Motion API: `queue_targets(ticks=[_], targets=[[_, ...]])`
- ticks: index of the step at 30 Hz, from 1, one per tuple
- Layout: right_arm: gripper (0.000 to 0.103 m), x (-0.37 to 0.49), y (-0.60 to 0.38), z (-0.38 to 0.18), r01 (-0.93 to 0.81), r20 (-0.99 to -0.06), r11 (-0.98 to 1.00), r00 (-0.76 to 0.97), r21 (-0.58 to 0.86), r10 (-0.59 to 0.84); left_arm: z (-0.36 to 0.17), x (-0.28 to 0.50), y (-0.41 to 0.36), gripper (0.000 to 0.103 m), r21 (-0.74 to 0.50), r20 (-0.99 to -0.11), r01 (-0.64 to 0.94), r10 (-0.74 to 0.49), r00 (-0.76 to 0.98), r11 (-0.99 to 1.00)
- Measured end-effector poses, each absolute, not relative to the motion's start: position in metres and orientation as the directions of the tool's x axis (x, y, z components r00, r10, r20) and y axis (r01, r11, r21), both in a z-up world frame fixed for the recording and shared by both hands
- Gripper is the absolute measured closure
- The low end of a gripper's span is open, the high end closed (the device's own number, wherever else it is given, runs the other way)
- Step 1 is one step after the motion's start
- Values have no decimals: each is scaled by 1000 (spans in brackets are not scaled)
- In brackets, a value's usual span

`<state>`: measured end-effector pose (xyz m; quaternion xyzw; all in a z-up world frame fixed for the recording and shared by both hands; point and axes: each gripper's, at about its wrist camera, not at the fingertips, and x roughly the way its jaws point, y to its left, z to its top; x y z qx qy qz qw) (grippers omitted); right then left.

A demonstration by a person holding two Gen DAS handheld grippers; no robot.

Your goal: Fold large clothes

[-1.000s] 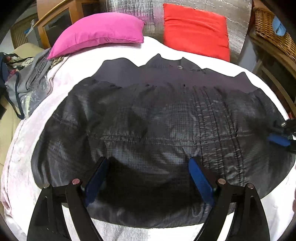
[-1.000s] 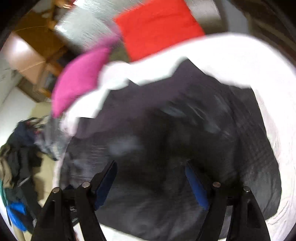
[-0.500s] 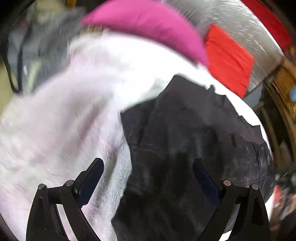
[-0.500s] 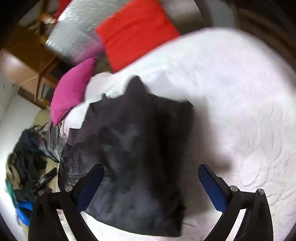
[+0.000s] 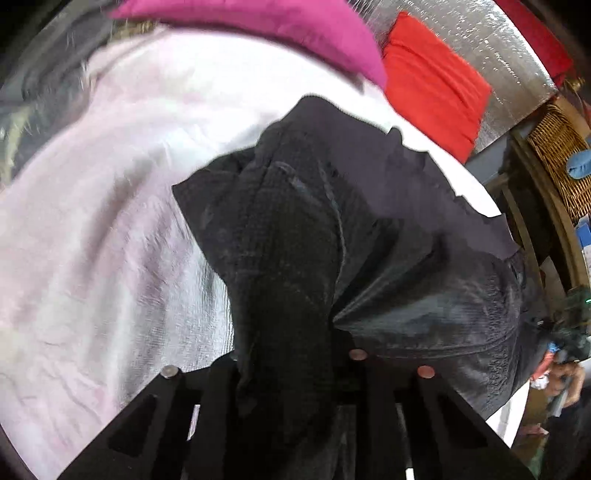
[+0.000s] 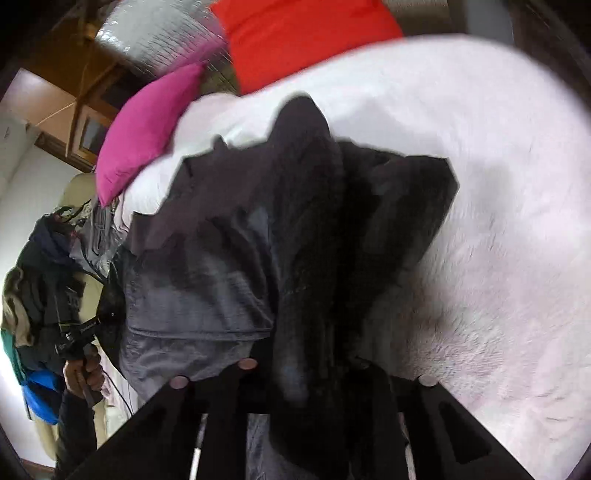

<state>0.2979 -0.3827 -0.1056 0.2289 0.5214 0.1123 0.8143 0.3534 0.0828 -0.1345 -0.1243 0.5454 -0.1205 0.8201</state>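
A large black garment [image 5: 332, 229] lies on a bed covered by a white blanket [image 5: 96, 221]. My left gripper [image 5: 291, 350] is shut on the garment's left edge, which bunches up between the jaws. My right gripper [image 6: 303, 354] is shut on the garment's [image 6: 258, 229] right edge, and the cloth drapes over the fingers and hides the pads. Both held edges are lifted off the white blanket [image 6: 498, 221]. The left gripper's handle and the hand on it [image 6: 83, 369] show at the far left of the right wrist view.
A pink pillow [image 5: 258, 26] and a red pillow [image 5: 432, 81] lie at the head of the bed. A wicker basket [image 5: 561, 155] stands to the right. A pile of clothes [image 6: 40, 280] lies on a chair to the left.
Both grippers were open above the flat garment. They moved to its left and right edges, shut on the cloth and lifted it, so it now bunches.
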Motion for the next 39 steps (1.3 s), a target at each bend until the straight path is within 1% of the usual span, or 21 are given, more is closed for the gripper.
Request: queue_targets(ticks=[5,9,12,15,16,18,19,20,21,22,23,25,26,27,28,29,32,34,35,37,39], targets=[[93,272,-359,-16,-61,-767,916,527,396,367,-73,326,85,87,-361,-797,81,-353,490,929],[93,234,-360,29,-101,-728,927,591,361,348,-30,282,84,87,-384,-731,135,-390,560,914],[93,196,-375,23,-84,-731,929,594,359,336,-24,243,81,86,-402,-707,166,-420,570,901],[92,161,-390,-17,-34,-760,921,553,387,340,-52,205,67,85,-395,-728,169,-420,542,903],[91,150,-396,-39,-6,-768,911,535,413,352,-64,202,61,82,-385,-741,172,-415,528,907],[86,136,-401,-85,53,-808,909,481,414,340,-99,191,51,75,-348,-795,125,-364,485,929],[83,132,-404,-111,98,-834,912,452,398,316,-127,187,46,64,-293,-845,77,-295,447,953],[68,124,-408,-136,154,-850,907,437,392,294,-143,185,46,43,-257,-862,55,-255,438,965],[41,118,-414,-144,184,-847,899,450,398,283,-148,179,50,39,-252,-853,32,-238,465,967],[31,111,-419,-145,214,-836,887,477,409,271,-144,174,55,37,-255,-841,8,-225,492,967],[25,104,-424,-139,235,-820,874,508,425,262,-136,170,60,34,-251,-838,-14,-209,504,968],[25,91,-429,-119,259,-796,876,571,406,201,-114,159,67,31,-213,-828,-54,-151,540,976],[25,84,-428,-100,275,-781,888,611,367,134,-101,152,68,29,-181,-813,-66,-111,572,981],[25,81,-424,-88,264,-760,895,640,360,116,-89,145,67,27,-144,-791,-75,-69,609,987],[25,77,-415,-74,239,-731,902,673,360,113,-78,137,63,23,-110,-771,-80,-34,636,991],[24,75,-402,-63,206,-710,909,693,362,126,-69,134,62,22,-84,-756,-80,-11,655,993],[24,77,-359,-57,93,-686,921,697,377,210,-57,122,38,22,-60,-737,-55,-7,676,997],[23,85,-341,-68,67,-702,929,675,363,226,-48,106,33,22,-51,-729,-47,-5,685,998],[23,91,-335,-84,89,-735,932,644,351,215,-45,98,29,22,-47,-724,-44,-4,690,998],[23,104,-333,-111,167,-793,943,593,288,137,-43,83,21,19,-54,-719,-57,1,695,997],[23,109,-331,-124,200,-820,949,564,245,93,-43,76,14,17,-74,-731,-44,-24,682,996]])
